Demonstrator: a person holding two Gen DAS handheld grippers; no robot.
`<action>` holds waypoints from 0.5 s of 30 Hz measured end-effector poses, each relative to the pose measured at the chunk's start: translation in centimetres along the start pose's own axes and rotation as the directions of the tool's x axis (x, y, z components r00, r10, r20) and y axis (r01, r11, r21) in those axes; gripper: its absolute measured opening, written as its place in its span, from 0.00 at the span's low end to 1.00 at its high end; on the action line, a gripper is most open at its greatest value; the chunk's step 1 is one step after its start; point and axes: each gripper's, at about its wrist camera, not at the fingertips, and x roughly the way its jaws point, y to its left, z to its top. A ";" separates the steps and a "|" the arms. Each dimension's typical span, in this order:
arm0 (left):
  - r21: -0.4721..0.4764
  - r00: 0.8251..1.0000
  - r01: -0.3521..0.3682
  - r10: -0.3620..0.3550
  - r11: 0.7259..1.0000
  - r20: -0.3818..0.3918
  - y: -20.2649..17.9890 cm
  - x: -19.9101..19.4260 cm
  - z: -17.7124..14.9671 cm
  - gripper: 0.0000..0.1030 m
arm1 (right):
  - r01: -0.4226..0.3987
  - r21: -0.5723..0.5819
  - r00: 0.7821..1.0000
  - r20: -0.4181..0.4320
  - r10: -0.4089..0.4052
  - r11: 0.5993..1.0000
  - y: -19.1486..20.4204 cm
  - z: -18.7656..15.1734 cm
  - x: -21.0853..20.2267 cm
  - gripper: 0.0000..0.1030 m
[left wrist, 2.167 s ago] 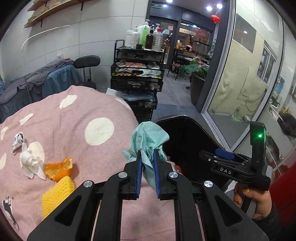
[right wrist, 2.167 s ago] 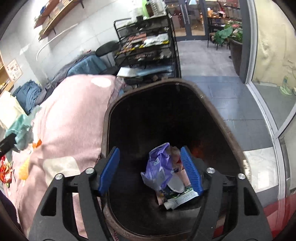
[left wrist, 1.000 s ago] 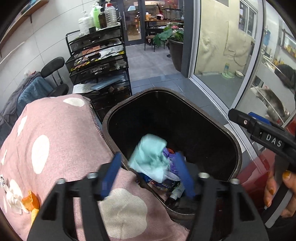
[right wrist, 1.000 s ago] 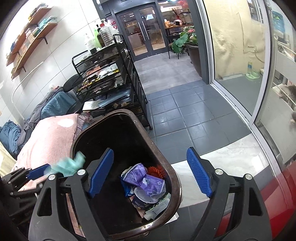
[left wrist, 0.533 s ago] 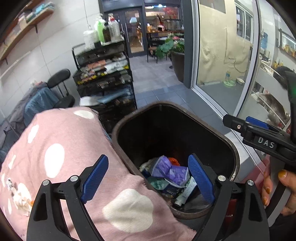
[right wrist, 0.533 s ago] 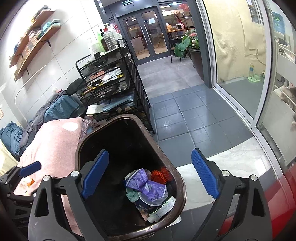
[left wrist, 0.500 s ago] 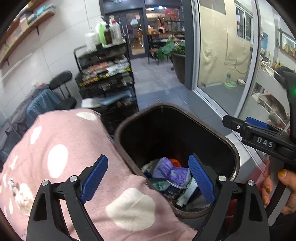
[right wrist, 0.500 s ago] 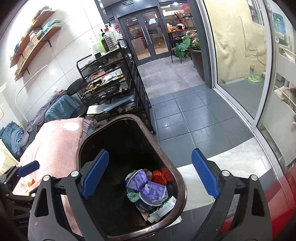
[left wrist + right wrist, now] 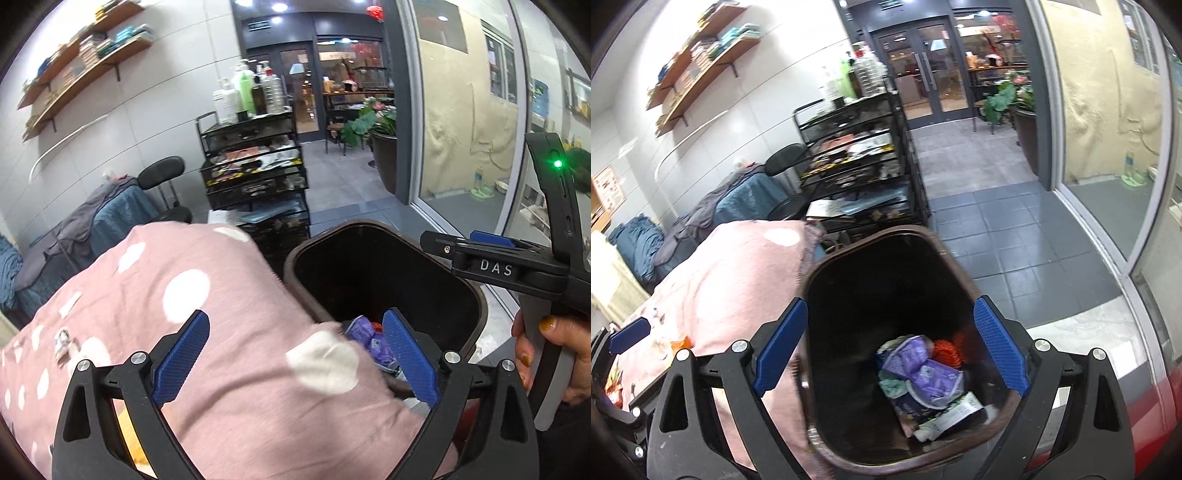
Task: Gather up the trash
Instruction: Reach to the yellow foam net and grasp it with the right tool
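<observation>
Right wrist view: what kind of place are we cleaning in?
Probably a salon or massage shop: a black trolley loaded with bottles, a padded stool, wall shelves of folded towels, and glass doors onto a corridor.

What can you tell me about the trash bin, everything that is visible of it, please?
The trash bin is dark brown, looks like plastic, with a rounded rectangular rim and a black inside. It stands upright and open, no lid visible, beside the pink dotted cloth, which reaches its rim on one side. At the bottom lies a pile of trash: purple wrappers, an orange piece, a teal cloth and a white tube. Both grippers are open and touch nothing of it.
</observation>
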 end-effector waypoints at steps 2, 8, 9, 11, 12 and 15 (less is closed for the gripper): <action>-0.021 1.000 -0.017 0.017 1.000 -0.003 0.9 -0.3 -0.5 0.91 | -0.020 -0.022 1.000 -0.004 0.020 1.000 1.1 0.0 0.1 0.88; -0.082 0.995 -0.094 0.093 0.992 -0.022 4.2 -1.4 -2.3 0.92 | -0.099 -0.077 0.995 -0.033 0.097 0.992 4.8 -0.4 0.5 0.88; -0.101 0.995 -0.100 0.097 0.990 -0.029 5.0 -1.6 -2.6 0.92 | -0.113 -0.090 0.993 -0.040 0.110 0.989 5.5 -0.4 0.6 0.88; -0.129 0.992 -0.122 0.117 0.984 -0.048 6.4 -1.9 -3.4 0.92 | -0.136 -0.116 0.990 -0.054 0.130 0.984 6.8 -0.6 0.7 0.88; -0.138 0.990 -0.135 0.129 0.981 -0.054 7.0 -2.1 -3.8 0.92 | -0.154 -0.128 0.987 -0.064 0.147 0.980 7.5 -0.8 0.8 0.89; -0.169 0.982 -0.182 0.170 0.969 -0.085 8.9 -2.8 -5.1 0.92 | -0.208 -0.154 0.976 -0.095 0.195 0.966 9.6 -1.2 1.2 0.89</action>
